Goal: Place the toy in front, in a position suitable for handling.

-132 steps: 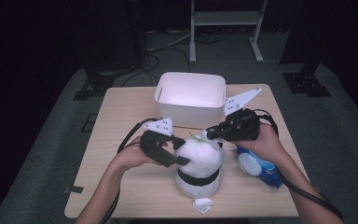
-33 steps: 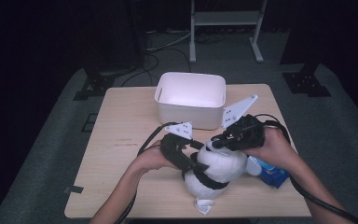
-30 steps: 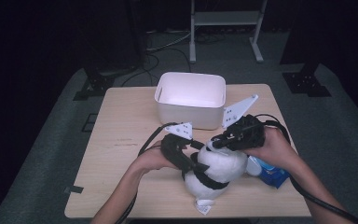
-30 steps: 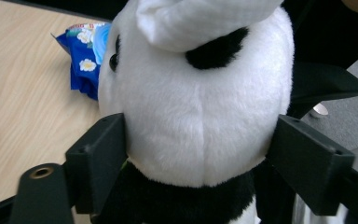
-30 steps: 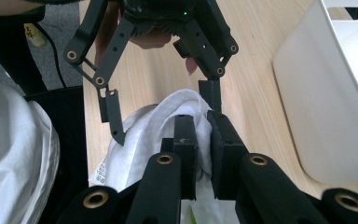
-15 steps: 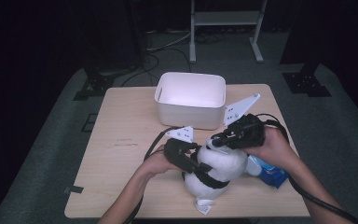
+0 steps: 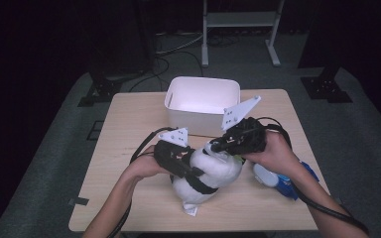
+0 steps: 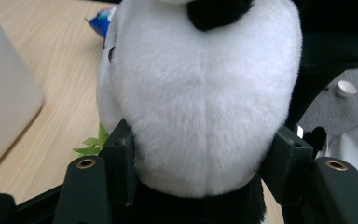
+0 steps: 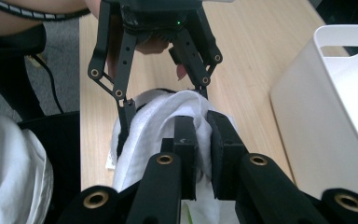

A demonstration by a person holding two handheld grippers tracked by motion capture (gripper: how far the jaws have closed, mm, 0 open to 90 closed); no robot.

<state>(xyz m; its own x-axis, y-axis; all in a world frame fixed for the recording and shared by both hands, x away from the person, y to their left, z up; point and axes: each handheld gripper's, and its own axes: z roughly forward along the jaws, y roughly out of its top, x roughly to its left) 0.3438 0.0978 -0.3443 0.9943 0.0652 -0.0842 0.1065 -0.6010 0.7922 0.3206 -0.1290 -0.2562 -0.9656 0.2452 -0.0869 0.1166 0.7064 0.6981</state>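
Tabletop (image 7: pixel 129 148) first: your wooden table carries a white bin (image 7: pixel 202 105) at its far middle, and the plush panda (image 7: pixel 209 174) sits on the near side, just in front of that bin. You have both tools on the toy. Your left gripper (image 7: pixel 194 171) is spread wide around the panda's white body, its jaws pressing in on either side; in the left gripper view the fur (image 8: pixel 205 102) bulges between the two pads. Your right gripper (image 7: pixel 217 145) comes in at the panda's upper end, and its jaws are nearly together, pinching a fold of white plush (image 9: pixel 168 116), probably an ear, though the angle makes that hard to confirm. A blue packet (image 7: pixel 283 179) lies on the table just right of the toy, under your right wrist. A small green leafy bit (image 8: pixel 91 145) shows beside the panda.
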